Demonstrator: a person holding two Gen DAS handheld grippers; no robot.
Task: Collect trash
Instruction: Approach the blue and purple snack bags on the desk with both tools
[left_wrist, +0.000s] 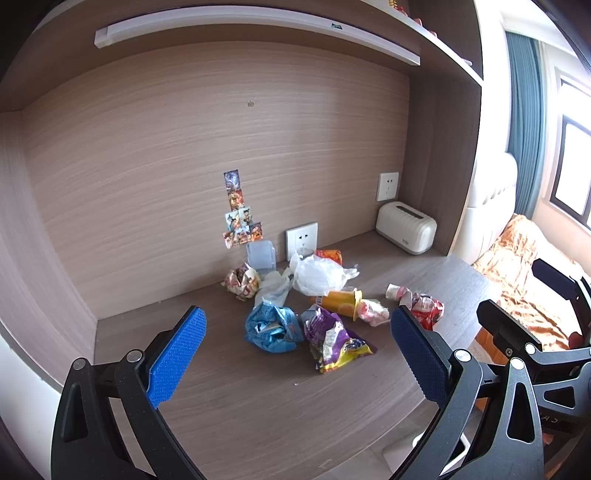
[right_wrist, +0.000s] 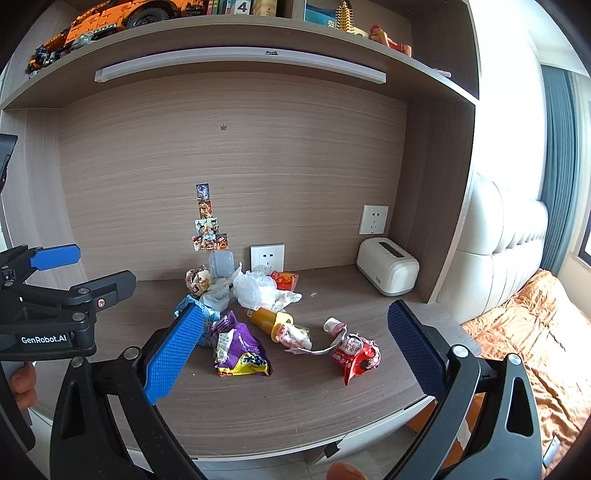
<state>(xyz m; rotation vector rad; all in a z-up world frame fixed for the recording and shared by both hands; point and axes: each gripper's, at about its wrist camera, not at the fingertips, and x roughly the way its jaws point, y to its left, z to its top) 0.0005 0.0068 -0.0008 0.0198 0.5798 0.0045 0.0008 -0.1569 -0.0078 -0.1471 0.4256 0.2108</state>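
Trash lies in a loose pile on the wooden desk (left_wrist: 258, 406): a blue wrapper (left_wrist: 271, 326), a purple-yellow snack bag (left_wrist: 334, 341), an orange cup on its side (left_wrist: 341, 302), a white plastic bag (left_wrist: 317, 275), a crumpled paper ball (left_wrist: 242, 280) and a red wrapper (left_wrist: 426, 308). In the right wrist view the purple bag (right_wrist: 240, 349), orange cup (right_wrist: 267, 319) and red wrapper (right_wrist: 356, 354) show too. My left gripper (left_wrist: 297, 354) is open and empty, in front of the pile. My right gripper (right_wrist: 295, 349) is open and empty, above the desk's front.
A white toaster-like box (left_wrist: 406, 227) stands at the back right by a wall socket (left_wrist: 388, 186). A clear plastic container (left_wrist: 260, 256) stands against the back wall. A shelf with toys (right_wrist: 110, 22) hangs overhead. A bed with an orange cover (right_wrist: 524, 332) is at the right.
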